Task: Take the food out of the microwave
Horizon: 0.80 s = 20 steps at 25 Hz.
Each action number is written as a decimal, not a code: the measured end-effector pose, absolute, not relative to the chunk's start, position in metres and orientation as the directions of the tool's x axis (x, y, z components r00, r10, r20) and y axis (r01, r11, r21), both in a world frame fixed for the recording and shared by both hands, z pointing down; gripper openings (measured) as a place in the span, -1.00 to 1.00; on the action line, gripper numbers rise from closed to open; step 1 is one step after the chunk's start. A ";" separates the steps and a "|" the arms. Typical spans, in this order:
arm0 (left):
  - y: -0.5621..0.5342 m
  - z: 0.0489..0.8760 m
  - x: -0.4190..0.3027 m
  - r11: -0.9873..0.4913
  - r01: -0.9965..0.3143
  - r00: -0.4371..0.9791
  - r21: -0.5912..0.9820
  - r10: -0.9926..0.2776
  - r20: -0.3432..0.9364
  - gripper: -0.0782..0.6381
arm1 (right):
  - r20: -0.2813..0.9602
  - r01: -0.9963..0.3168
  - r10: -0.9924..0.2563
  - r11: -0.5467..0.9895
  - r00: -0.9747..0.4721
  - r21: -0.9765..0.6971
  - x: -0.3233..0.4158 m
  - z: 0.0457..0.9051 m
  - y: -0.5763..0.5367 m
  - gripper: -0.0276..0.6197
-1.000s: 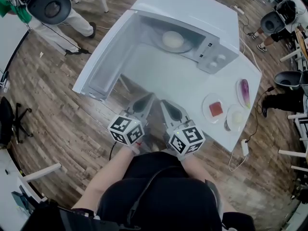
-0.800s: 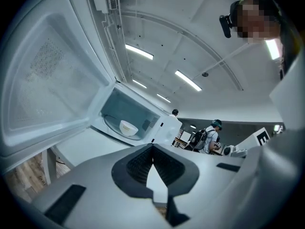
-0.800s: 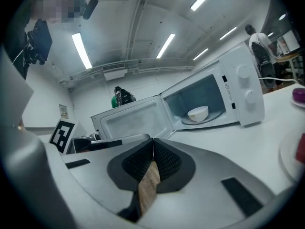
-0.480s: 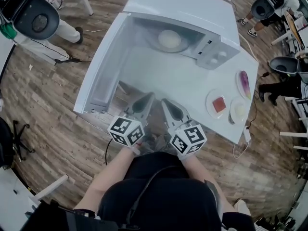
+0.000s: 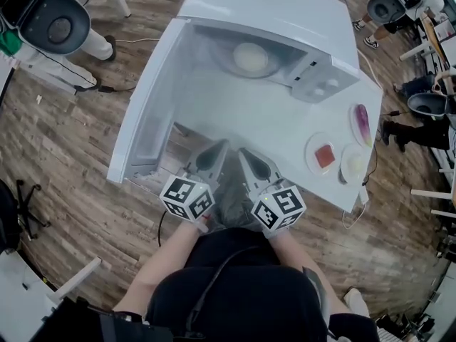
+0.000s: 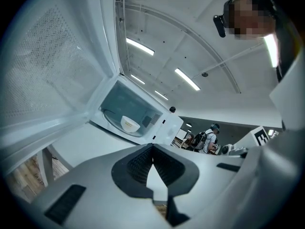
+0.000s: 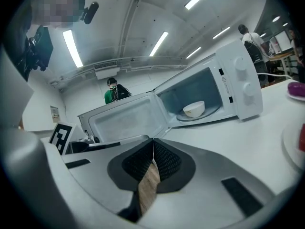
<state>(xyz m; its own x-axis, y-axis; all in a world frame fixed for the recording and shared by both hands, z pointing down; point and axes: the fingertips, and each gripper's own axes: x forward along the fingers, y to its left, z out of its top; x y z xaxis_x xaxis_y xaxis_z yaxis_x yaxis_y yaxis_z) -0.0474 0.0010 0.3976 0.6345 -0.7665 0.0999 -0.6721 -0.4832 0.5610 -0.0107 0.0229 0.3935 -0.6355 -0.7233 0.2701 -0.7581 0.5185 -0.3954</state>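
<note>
- White table (image 5: 246, 123) lies bare between its near edge and the open microwave (image 5: 278, 13); its door (image 5: 146, 112) swings out on your left, plates (image 5: 311, 147) crowd the right.
- Bowl (image 5: 251, 57) sits inside on the turntable (image 5: 229, 68), well beyond both tongs.
- Your left gripper (image 5: 219, 147) and right gripper (image 5: 244, 152) are closed, empty, as a second ago.

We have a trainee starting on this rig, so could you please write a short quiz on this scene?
1. True or false: the microwave door stands open.
2. Where is the bowl? A) inside the microwave B) on the floor C) on top of the microwave
3. How many plates lie right of the microwave?
Key: 1 true; 2 A; 3 three.
</note>
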 end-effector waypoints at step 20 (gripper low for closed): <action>-0.079 0.398 -0.038 -0.501 -0.681 0.648 0.534 -0.752 0.122 -0.75 | 0.267 -0.752 -0.717 0.529 -0.644 -0.393 -0.013 0.394 -0.056 -0.85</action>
<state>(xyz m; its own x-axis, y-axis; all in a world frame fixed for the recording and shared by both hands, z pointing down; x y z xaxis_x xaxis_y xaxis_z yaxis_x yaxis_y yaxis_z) -0.0378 -0.0789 0.3982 0.6481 -0.7517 0.1222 -0.6814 -0.5007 0.5339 -0.0134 -0.0561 0.3938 -0.6439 -0.7169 0.2672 -0.7521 0.5289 -0.3932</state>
